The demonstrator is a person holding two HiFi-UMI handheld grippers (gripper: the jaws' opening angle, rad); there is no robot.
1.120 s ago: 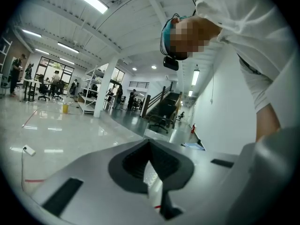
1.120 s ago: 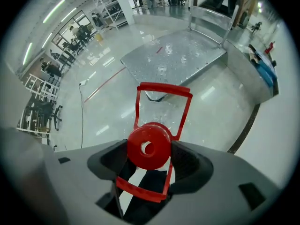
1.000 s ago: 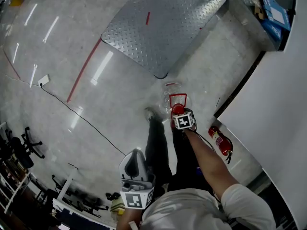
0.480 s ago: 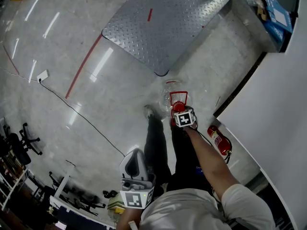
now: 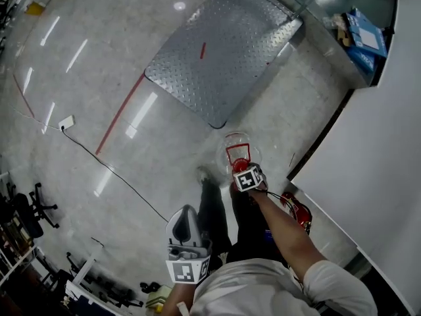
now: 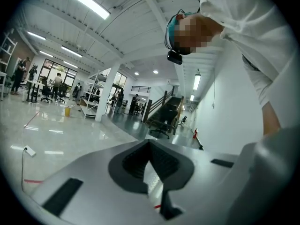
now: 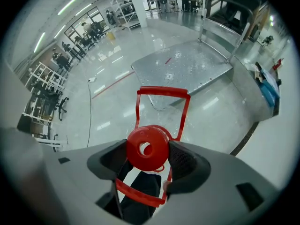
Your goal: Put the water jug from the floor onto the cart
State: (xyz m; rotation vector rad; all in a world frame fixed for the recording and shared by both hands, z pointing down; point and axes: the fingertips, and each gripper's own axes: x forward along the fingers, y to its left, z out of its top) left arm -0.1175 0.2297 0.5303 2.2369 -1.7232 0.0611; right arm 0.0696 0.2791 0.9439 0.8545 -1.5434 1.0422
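Right gripper jaws: being clenched on the red cap of the water jug.
Left gripper jaws: being kept closed, nothing between them.
Water jug: being gripped near the platform cart's near corner, apart from it.

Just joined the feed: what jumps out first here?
The red-capped water jug clamped in the right gripper, near the person's shoe. Beyond it lies the cart's shiny diamond-plate deck; a red fire extinguisher sits by the white wall.
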